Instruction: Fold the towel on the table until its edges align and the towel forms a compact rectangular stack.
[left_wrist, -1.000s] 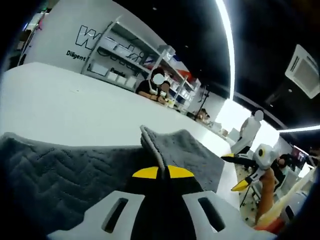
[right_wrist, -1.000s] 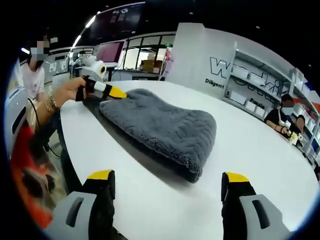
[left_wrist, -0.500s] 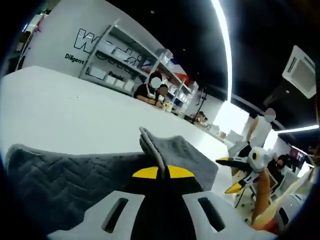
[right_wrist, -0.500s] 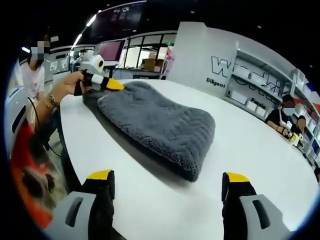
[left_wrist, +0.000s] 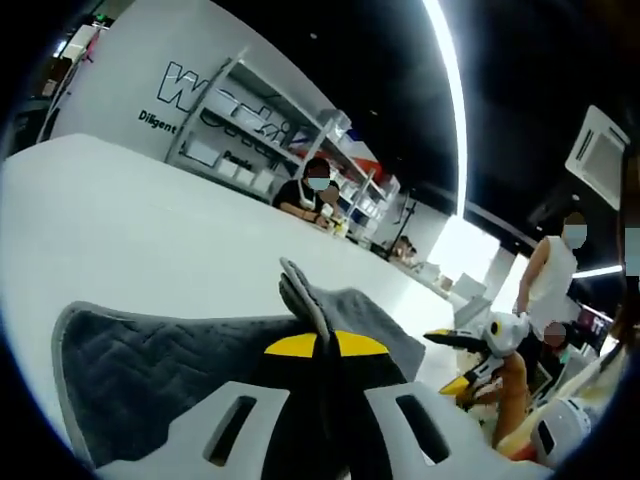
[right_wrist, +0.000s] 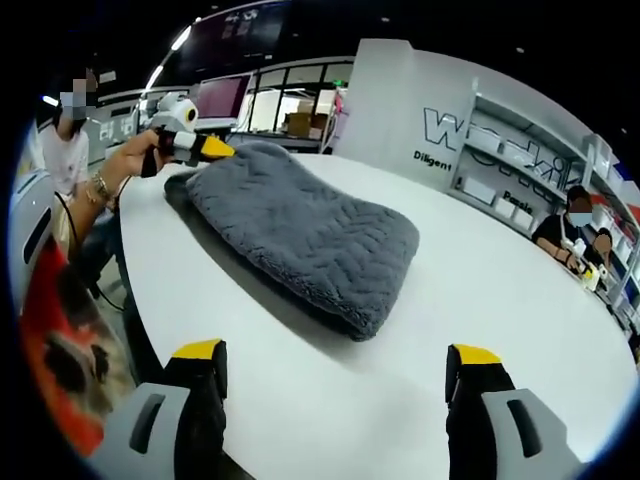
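**Left gripper lifts the towel edge while the right waits wide**

Starting at the left: the left gripper (left_wrist: 325, 345) has its yellow-tipped jaws together, clamped on a fold of the grey towel (left_wrist: 180, 360); the pinched edge stands up straight ahead of the tips, and the rest of the cloth hangs away to the left and below them; over the last second more white table (left_wrist: 150, 230) has come into sight beyond the cloth, so the held edge looks to be rising and travelling. Further right in that view, the right gripper (left_wrist: 462, 360) sits well off to the side, a hand behind it.

Over to the right gripper view: the left gripper (right_wrist: 205, 148) is far ahead and to the left, gripping the towel's far corner; the towel (right_wrist: 300, 235) lies ahead of the right gripper (right_wrist: 335, 365) in a thick, rounded heap, and its near end has pulled further from the jaws than a second ago; the right gripper's jaws stand wide apart, holding nothing, above bare table (right_wrist: 480, 290).

My read: a fold is under way, driven by the left alone; the edges are not yet aligned, and the heap is no neat rectangle, so there is work left.
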